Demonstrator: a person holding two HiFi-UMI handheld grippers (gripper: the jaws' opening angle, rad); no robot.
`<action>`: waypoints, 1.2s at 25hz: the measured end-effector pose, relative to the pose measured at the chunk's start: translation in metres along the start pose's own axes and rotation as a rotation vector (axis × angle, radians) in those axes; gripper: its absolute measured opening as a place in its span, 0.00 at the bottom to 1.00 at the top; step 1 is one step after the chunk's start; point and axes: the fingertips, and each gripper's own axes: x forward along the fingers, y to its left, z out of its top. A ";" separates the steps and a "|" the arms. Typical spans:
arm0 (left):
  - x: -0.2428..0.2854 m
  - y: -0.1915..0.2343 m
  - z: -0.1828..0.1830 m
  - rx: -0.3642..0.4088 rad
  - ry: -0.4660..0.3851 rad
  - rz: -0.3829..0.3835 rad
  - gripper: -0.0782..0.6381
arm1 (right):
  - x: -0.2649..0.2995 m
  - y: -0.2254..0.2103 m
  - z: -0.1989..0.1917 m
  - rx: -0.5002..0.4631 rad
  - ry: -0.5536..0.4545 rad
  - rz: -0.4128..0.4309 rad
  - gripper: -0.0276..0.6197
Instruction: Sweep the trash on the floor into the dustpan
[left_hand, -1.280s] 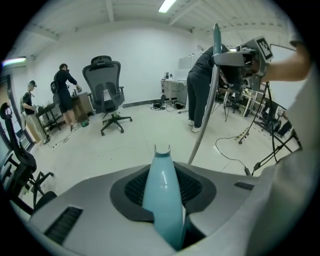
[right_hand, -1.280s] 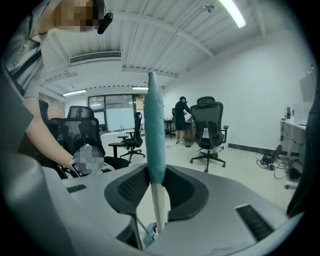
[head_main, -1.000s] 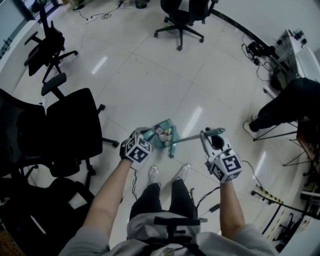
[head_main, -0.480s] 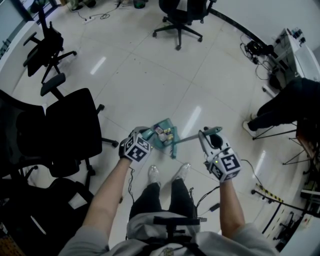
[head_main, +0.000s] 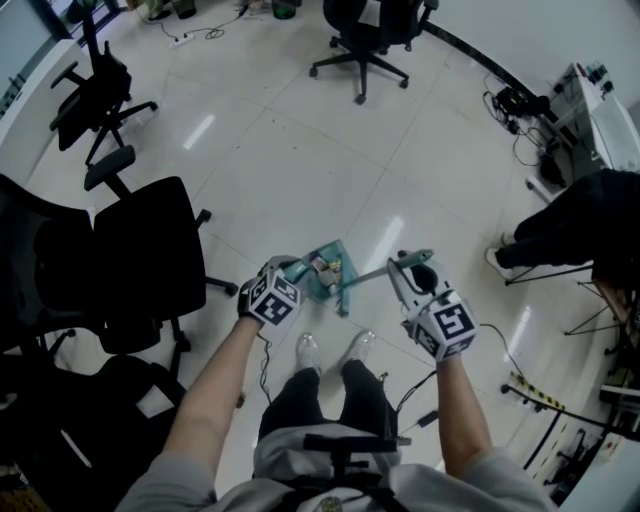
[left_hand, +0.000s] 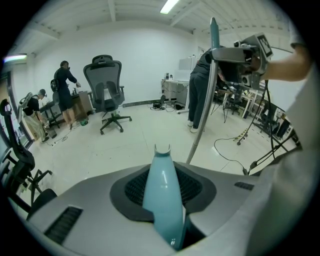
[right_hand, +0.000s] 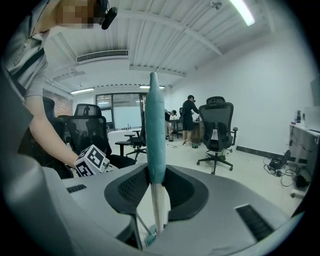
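Note:
In the head view my left gripper (head_main: 288, 268) is shut on the teal handle of the dustpan (head_main: 327, 272), which lies on the floor just ahead of my shoes with several bits of trash (head_main: 324, 264) inside. My right gripper (head_main: 406, 266) is shut on the teal grip of the broom (head_main: 375, 276); its silver pole slants down left to the broom head (head_main: 343, 301) at the pan's near edge. In the left gripper view the dustpan handle (left_hand: 162, 195) is pinched between the jaws, with the broom pole (left_hand: 202, 105) beyond. The right gripper view has the broom grip (right_hand: 155, 140) clamped upright between the jaws.
A large black office chair (head_main: 140, 255) stands close on the left, with more chairs at the far left (head_main: 95, 85) and top (head_main: 365, 35). A person in dark clothes (head_main: 580, 215) stands at the right by a desk. Cables (head_main: 515, 100) trail on the floor at the right.
My right gripper has edged slightly up and left with the broom, rolling a little. The left gripper and the dustpan have stayed put.

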 end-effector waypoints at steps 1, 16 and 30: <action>0.000 0.000 0.000 -0.003 0.003 -0.001 0.26 | 0.003 0.002 0.003 -0.007 -0.006 0.011 0.19; -0.061 -0.003 0.016 -0.170 -0.151 -0.242 0.47 | 0.066 0.061 0.040 -0.081 -0.073 0.186 0.19; -0.025 0.059 -0.052 0.047 -0.066 -0.236 0.38 | 0.108 0.109 0.046 -0.148 -0.058 0.149 0.19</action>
